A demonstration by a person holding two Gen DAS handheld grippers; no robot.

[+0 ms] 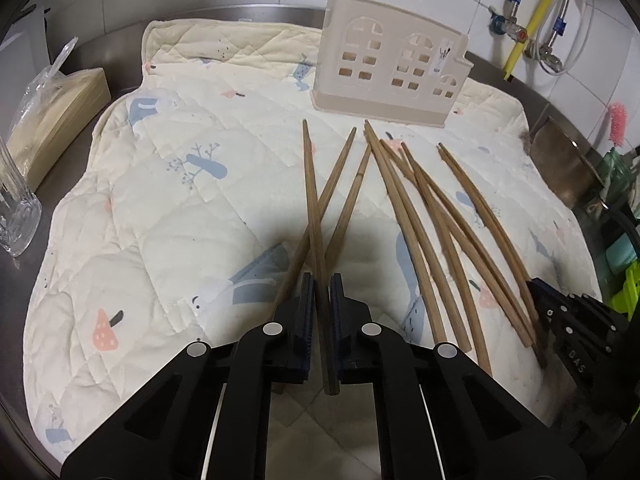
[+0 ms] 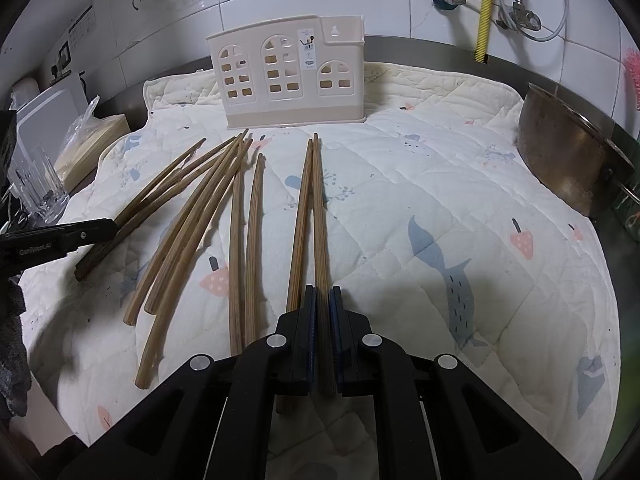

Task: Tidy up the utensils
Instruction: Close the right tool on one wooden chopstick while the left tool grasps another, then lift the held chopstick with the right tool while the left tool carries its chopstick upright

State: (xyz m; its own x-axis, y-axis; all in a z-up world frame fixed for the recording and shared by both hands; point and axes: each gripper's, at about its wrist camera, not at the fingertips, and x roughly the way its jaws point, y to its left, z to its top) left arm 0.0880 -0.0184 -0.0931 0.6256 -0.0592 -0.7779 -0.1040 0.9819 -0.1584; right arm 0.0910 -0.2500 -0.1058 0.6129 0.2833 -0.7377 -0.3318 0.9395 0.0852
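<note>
Several brown wooden chopsticks lie on a cream quilted mat [image 1: 160, 216]. My left gripper [image 1: 321, 280] is shut on one chopstick [image 1: 312, 200], which points toward the beige house-shaped utensil holder [image 1: 388, 68] at the back; two more chopsticks cross under it. In the right wrist view, my right gripper [image 2: 322, 290] is shut on another chopstick [image 2: 318, 208], and a second stick [image 2: 303, 216] lies close along its left side. The holder [image 2: 288, 76] stands upright beyond. Each gripper shows in the other's view: the right gripper [image 1: 540, 292] at the right edge, the left gripper [image 2: 100, 228] at the left edge.
A clear glass [image 1: 16, 216] and a bagged tissue pack [image 1: 60, 108] sit left of the mat. A metal pot [image 2: 568, 160] stands at the right by a pink brush [image 1: 618, 124]. Pipes and valves [image 2: 486, 8] run along the tiled wall behind.
</note>
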